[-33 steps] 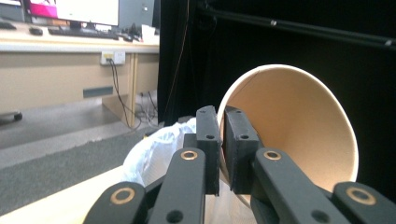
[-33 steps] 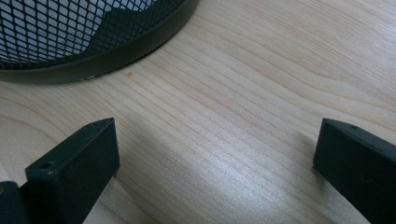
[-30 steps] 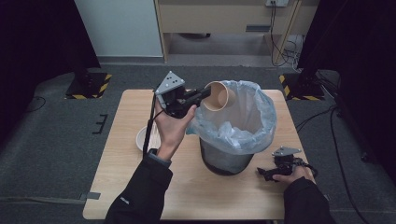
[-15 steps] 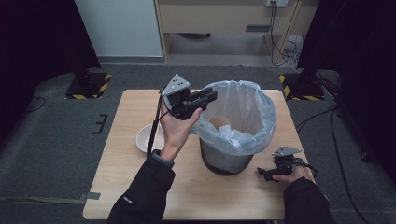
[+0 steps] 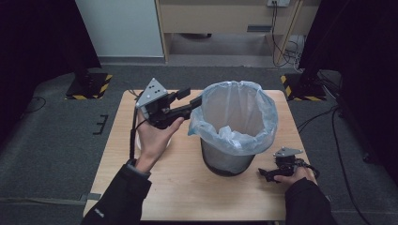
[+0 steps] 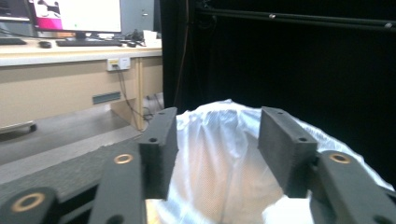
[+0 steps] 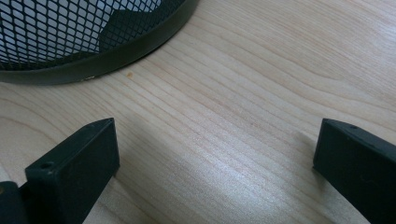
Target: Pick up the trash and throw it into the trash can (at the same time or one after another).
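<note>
A black mesh bin (image 5: 225,161) lined with a white plastic bag (image 5: 239,112) stands in the middle of the wooden table (image 5: 187,187). My left gripper (image 5: 191,97) hovers at the bag's left rim, pointing toward it. Its jaws have just been opening and nothing is between them. In the left gripper view the gripper (image 6: 217,135) looks over the bag (image 6: 219,163). My right gripper (image 5: 265,174) rests on the table at the bin's right front, open and empty. The right gripper view shows that gripper (image 7: 215,149) over bare wood, near the bin's base (image 7: 70,37).
A white round object (image 5: 137,140) lies on the table partly under the left hand. Beyond the table are a grey floor, a desk and cables. Dark curtains stand on both sides.
A second ago the left gripper held a paper cup over the bin's rim. The cup has left its jaws, which now stand apart, and the gripper has drawn back to the left. The right hand stayed put.
</note>
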Demonstrator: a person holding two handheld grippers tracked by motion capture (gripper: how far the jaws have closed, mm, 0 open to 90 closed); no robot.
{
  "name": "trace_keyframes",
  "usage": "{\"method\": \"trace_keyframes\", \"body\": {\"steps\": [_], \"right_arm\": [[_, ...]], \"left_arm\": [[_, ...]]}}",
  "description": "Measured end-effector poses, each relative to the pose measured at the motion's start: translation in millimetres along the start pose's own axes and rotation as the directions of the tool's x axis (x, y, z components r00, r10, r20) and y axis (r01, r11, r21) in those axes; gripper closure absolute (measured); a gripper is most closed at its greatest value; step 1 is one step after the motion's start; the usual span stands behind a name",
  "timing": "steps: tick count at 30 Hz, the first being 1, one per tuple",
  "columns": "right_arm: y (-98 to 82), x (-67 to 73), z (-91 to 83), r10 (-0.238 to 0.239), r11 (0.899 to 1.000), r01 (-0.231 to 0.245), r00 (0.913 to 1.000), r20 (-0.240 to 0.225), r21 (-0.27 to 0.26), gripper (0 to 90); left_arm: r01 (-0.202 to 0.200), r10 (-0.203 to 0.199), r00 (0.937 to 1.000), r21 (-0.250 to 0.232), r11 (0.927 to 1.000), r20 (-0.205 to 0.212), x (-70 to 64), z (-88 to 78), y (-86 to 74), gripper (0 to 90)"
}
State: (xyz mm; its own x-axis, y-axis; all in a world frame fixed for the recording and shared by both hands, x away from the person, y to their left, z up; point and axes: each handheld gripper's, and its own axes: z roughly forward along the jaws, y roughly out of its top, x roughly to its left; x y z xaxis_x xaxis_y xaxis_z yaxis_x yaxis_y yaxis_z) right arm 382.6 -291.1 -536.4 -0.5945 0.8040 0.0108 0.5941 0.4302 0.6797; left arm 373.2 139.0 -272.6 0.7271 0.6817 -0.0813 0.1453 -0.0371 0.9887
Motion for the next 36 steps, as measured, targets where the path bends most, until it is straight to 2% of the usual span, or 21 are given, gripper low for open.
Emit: {"method": "trace_keyframes", "body": {"steps": [6,11,13,16,19,24,26,28,33,36], "right_arm": [[0.0,0.3,-0.1,0.004,1.0,-0.004,1.0,0.001,0.002,0.4],[-0.2,-0.1,0.1,-0.002,1.0,0.002,1.0,0.003,-0.003,0.4],[-0.2,-0.1,0.1,-0.003,1.0,0.003,1.0,0.002,-0.002,0.4],[-0.2,-0.1,0.1,-0.003,1.0,0.003,1.0,0.002,-0.003,0.4],[-0.1,0.2,-0.2,0.002,1.0,-0.002,1.0,0.001,0.002,0.4],[-0.1,-0.1,0.1,-0.002,1.0,0.002,1.0,-0.001,0.0,0.4],[-0.1,0.2,0.0,0.002,1.0,-0.002,1.0,0.0,0.001,0.4],[-0.1,0.2,0.0,0.002,1.0,-0.002,1.0,0.0,0.001,0.4],[0.3,0.2,0.1,0.002,1.0,-0.002,1.0,0.001,0.003,0.4],[0.3,0.3,0.1,0.003,1.0,-0.003,1.0,0.001,0.003,0.4]], "left_arm": [[-0.002,0.003,0.9988,0.022,0.9998,-0.049,9.2,-33.7,-19.7,35.4],[0.038,-0.033,0.9946,0.046,0.9982,-0.098,24.2,-50.6,-46.1,30.8],[0.063,-0.055,0.9912,0.064,0.9959,-0.12,31.6,-54.2,-59.8,30.7],[0.074,-0.054,0.9848,0.117,0.9904,-0.165,43.2,-58.7,-78.7,29.8],[0.119,-0.093,0.9763,0.126,0.9848,-0.196,55.8,-63.8,-96.9,29.0],[0.159,-0.103,0.9579,0.197,0.9673,-0.268,77.7,-65.5,-126.8,28.2],[0.182,-0.111,0.9489,0.224,0.9575,-0.295,86.3,-65.1,-138.6,27.8],[0.2,-0.111,0.941,0.261,0.9444,-0.32,93.6,-64.1,-148.5,27.8],[0.225,-0.104,0.9283,0.315,0.9219,-0.357,108.7,-59.5,-166.1,30.0],[0.245,-0.104,0.9209,0.35,0.9043,-0.376,116.1,-54.6,-175.2,31.7]]}}
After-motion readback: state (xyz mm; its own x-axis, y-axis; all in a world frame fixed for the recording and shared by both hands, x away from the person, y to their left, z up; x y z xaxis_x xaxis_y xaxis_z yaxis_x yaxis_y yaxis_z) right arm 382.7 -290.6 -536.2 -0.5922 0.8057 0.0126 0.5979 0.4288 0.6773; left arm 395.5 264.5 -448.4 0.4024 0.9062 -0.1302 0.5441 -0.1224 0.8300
